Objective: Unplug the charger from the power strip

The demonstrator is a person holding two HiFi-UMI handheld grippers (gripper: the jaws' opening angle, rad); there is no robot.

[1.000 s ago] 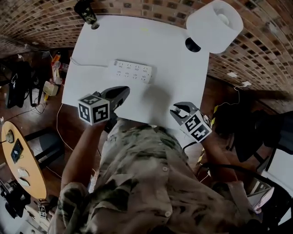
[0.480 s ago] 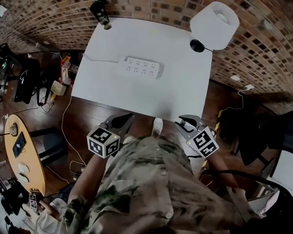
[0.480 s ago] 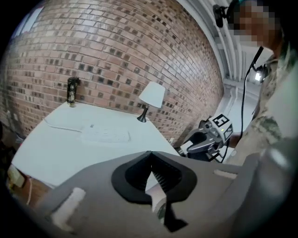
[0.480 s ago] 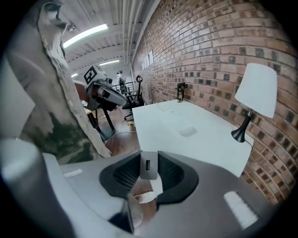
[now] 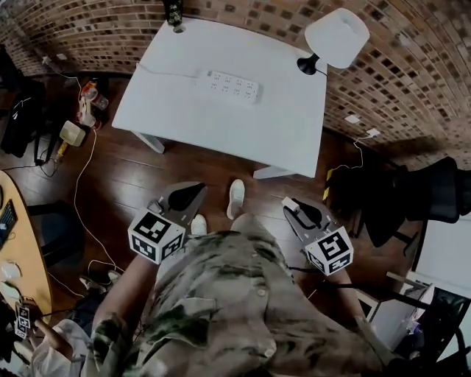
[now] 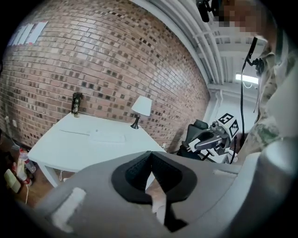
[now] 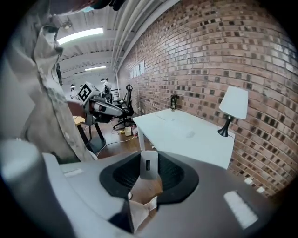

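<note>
We held both grippers low over the dark wooden floor [image 5: 110, 177], in the lower half of the head view, well apart from the white rectangular table [image 5: 184, 110] in the upper middle of that frame. The right gripper [image 7: 149, 160] had its jaws clamped on the small white charger block [image 7: 149, 167], which stood upright between them with its narrow USB slot turned toward the camera in the right gripper view. The left gripper [image 6: 150, 157] had its jaws closed tip to tip with nothing between them; through the gap behind the tips we saw only floor. The long white power strip [image 5: 232, 85] lay flat on the table's far half, toward the top of the head view, with its thin white cord [image 5: 165, 72] running off toward the upper left. No plug showed in its sockets. At the table's upper right corner stood a lamp with a white shade and black base [image 5: 336, 37], and at the upper left corner a dark bottle [image 5: 174, 11], both against the brick wall [image 5: 412, 81]. Our white shoe [image 5: 235, 197] showed between the two grippers.
</note>
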